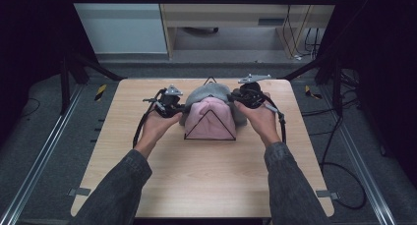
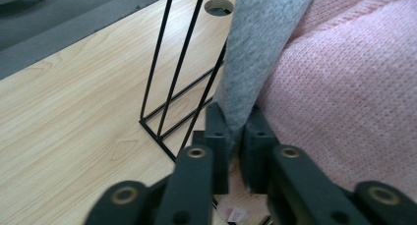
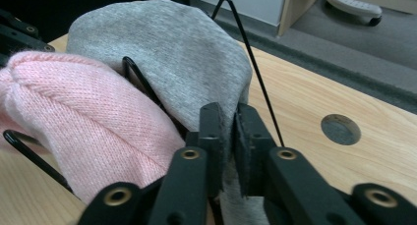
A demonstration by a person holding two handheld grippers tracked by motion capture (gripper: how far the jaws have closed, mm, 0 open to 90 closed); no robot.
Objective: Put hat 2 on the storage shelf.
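High view | wire rack holds pink hat, grey hat | both grippers' fingers pinching grey hat

A wire rack stands on the table, towards its far edge, between the two grippers. Two knit caps hang over the rack: the nearer cap sits in front, the farther cap right behind it, the two apparently touching. The left gripper sits just left of the rack, pinching the farther cap's left edge. The right gripper sits just right, pinching that cap's right edge. A hole in the table lies beyond the right gripper.
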